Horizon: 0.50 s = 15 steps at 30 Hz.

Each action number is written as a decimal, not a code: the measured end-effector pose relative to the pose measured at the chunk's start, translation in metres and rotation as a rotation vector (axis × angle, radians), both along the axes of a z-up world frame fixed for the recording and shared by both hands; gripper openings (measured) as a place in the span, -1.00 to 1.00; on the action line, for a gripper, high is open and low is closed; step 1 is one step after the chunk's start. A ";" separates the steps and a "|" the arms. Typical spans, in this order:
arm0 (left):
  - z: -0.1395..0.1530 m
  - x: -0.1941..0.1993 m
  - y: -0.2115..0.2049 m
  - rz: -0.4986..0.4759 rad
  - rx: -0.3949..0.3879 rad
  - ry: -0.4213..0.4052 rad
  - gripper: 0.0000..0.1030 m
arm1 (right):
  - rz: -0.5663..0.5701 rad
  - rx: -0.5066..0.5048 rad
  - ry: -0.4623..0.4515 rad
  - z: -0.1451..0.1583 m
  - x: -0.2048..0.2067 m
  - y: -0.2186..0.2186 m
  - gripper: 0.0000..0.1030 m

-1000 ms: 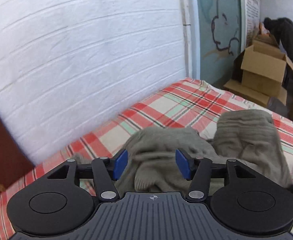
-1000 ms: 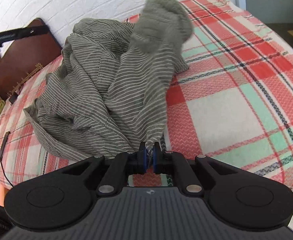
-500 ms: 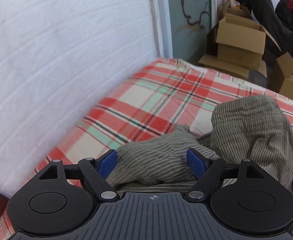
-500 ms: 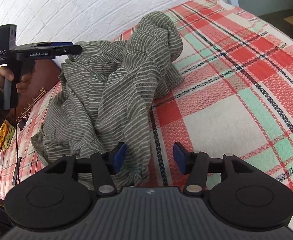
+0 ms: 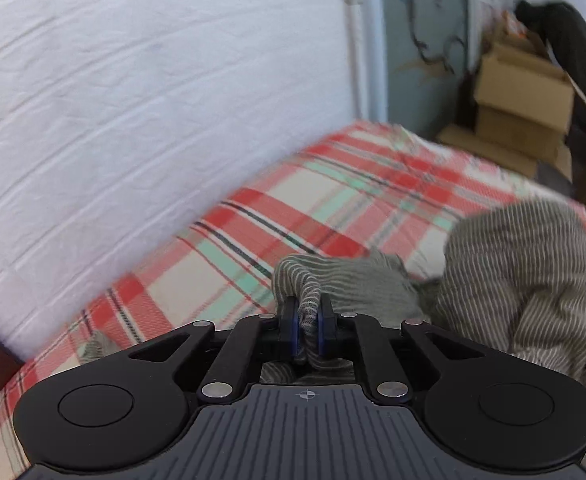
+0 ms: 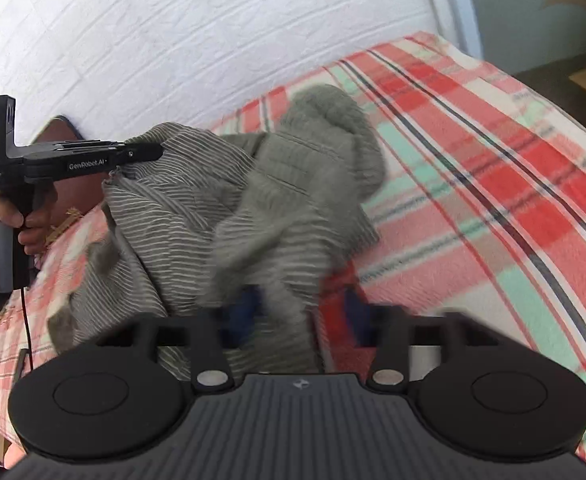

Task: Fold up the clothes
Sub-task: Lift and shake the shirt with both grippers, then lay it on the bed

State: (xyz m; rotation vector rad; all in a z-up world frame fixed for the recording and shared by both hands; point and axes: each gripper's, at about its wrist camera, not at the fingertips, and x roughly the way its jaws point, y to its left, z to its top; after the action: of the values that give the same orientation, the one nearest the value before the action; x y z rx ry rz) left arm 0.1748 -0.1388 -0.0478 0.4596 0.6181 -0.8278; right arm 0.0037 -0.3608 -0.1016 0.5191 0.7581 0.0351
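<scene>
Item: striped grey garment (image 6: 221, 216), crumpled in a heap on the plaid bed (image 6: 493, 184) beside the white wall (image 5: 133, 100). Soft, light, limp; likely to sag and bunch, so best taken at hems or corners. Left gripper (image 5: 308, 326): jaws clamped on a pinched fold. Right gripper (image 6: 297, 312): jaws closing, blurred, cloth between them, pads apparently not yet pressing
</scene>
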 end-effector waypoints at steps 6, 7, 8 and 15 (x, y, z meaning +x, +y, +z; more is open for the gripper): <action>0.053 0.001 0.075 0.205 -0.147 -0.090 -0.95 | 0.069 -0.026 -0.124 0.040 0.020 0.018 -0.92; 0.060 -0.004 0.092 0.246 -0.177 -0.108 -0.95 | 0.091 -0.034 -0.152 0.048 0.023 0.023 -0.92; 0.067 -0.009 0.109 0.288 -0.207 -0.126 -0.96 | 0.111 -0.036 -0.178 0.055 0.024 0.028 -0.92; 0.071 -0.078 0.228 0.518 -0.321 -0.149 -0.95 | 0.276 -0.037 -0.239 0.068 0.026 0.065 -0.92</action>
State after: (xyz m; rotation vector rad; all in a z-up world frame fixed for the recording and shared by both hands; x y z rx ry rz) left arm 0.0965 0.0896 0.0236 0.0562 0.4258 -0.3814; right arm 0.0296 -0.2954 -0.0337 0.3643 0.5904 0.3334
